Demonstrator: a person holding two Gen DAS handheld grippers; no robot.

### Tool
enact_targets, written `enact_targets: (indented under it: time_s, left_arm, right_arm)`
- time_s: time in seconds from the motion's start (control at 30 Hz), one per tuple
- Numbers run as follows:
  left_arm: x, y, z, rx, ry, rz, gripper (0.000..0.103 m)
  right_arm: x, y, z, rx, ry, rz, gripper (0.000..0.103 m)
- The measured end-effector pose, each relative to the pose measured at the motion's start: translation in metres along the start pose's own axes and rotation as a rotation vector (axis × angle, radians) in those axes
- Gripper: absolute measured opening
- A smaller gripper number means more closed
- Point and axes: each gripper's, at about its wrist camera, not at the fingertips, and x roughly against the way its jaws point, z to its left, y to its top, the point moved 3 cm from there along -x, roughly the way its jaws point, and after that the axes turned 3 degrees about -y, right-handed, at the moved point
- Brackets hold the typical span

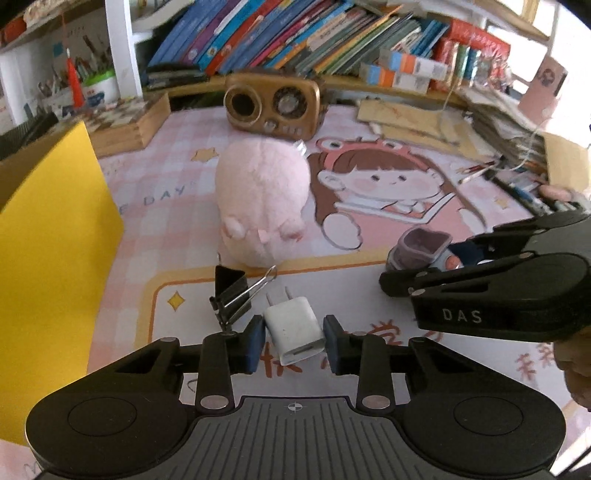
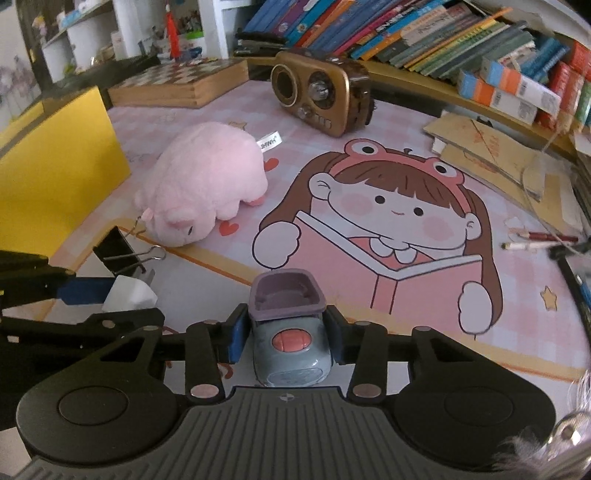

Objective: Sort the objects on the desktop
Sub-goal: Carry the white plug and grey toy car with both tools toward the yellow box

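A desk covered by a pink checked mat (image 2: 369, 122) printed with a cartoon girl reading, backed by a shelf of leaning books (image 1: 295, 33); positions below are given relative to the pink plush toy (image 1: 260, 206), which lies on the mat. Behind the plush I see a brown retro radio (image 1: 272, 105); to its left, a yellow box (image 1: 48, 236); against its near side, a black binder clip (image 1: 231, 293). Just in front of the clip lies a white charger plug (image 1: 295, 332), prongs pointing toward the plush. My left gripper (image 1: 295, 339) has its blue pads against the two sides of this plug, clamped on it as it rests on the mat. To the right of the plush and nearer to me, a small grey toy car (image 2: 290, 328) with a mauve top and an orange button sits on the mat; my right gripper (image 2: 286, 332) is clenched on its flanks.
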Motion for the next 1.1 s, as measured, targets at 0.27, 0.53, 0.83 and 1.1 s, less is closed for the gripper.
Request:
enact_targets:
  time_s: [0.27, 0.53, 0.83, 1.1]
  left_arm:
    - [0.03, -0.005, -0.003, 0.019, -0.028, -0.042, 0.032]
    - [0.066, -0.019, 0.008, 0.061, -0.026, -0.098, 0.032]
    - [0.103, -0.041, 0.034, 0.108, -0.034, -0.15, 0.032]
    - [0.127, -0.065, 0.056, 0.108, -0.065, -0.163, 0.032]
  right_arm:
    - [0.031, -0.011, 0.002, -0.068, -0.034, -0.021, 0.04]
    - [0.065, -0.016, 0.019, -0.098, 0.023, -0.036, 0.04]
    - [0.102, -0.028, 0.056, -0.075, 0.034, -0.07, 0.04]
    - [0.114, -0.047, 0.095, -0.1, 0.024, -0.046, 0.04]
